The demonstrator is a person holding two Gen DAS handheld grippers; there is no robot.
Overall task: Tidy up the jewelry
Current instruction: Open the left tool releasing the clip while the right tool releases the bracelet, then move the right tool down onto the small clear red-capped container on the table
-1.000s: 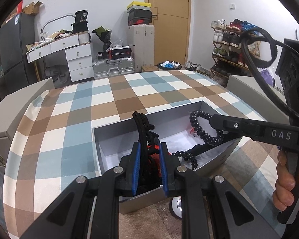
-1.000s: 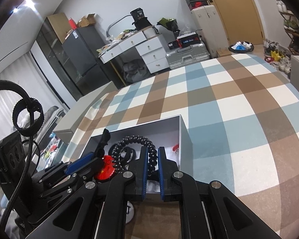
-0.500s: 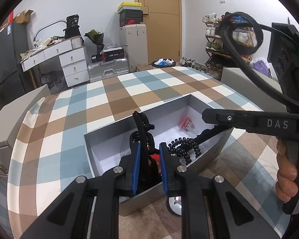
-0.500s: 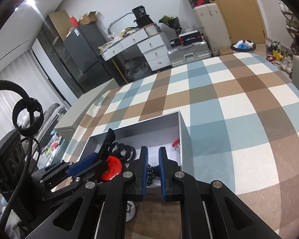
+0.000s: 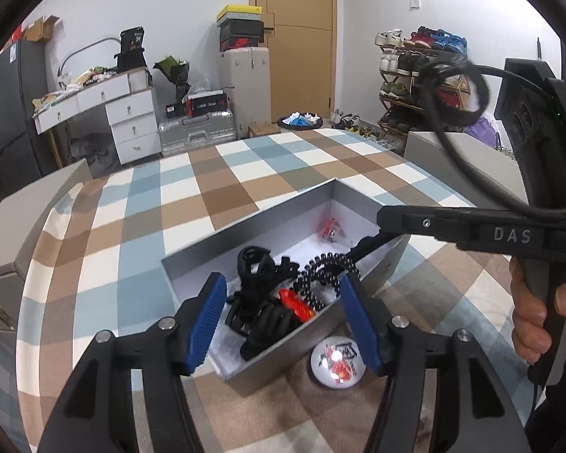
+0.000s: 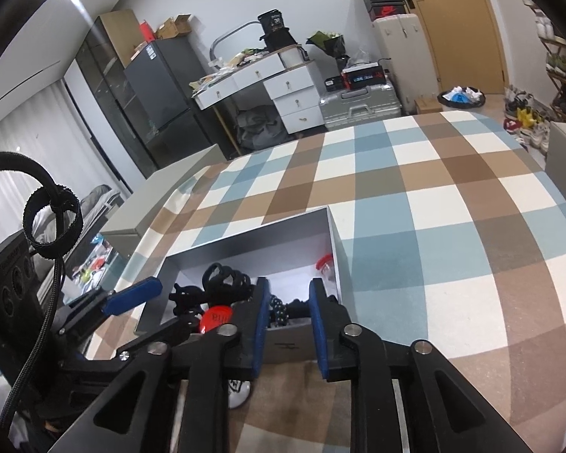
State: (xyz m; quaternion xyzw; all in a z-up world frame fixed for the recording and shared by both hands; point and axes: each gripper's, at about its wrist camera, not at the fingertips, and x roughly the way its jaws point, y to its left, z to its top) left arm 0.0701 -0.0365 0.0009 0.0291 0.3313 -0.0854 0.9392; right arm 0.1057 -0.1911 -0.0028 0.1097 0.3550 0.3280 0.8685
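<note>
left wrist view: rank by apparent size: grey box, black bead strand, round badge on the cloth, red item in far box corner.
1. grey box
2. black bead strand
3. round badge, though it sits nearer the camera than the strand, so 2 and 3 are unsure
4. red item

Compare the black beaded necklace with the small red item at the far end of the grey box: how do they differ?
The black beaded necklace is long, dark and coiled; the small red item is compact and bright. The necklace lies among black pieces near the box's middle; the red item lies apart in the far corner. Both rest inside.

1 grey box (image 5: 283,355) holds 2 black bead strands (image 5: 320,275), 1 red charm (image 5: 296,304); 1 round badge (image 5: 337,362) outside.
</note>
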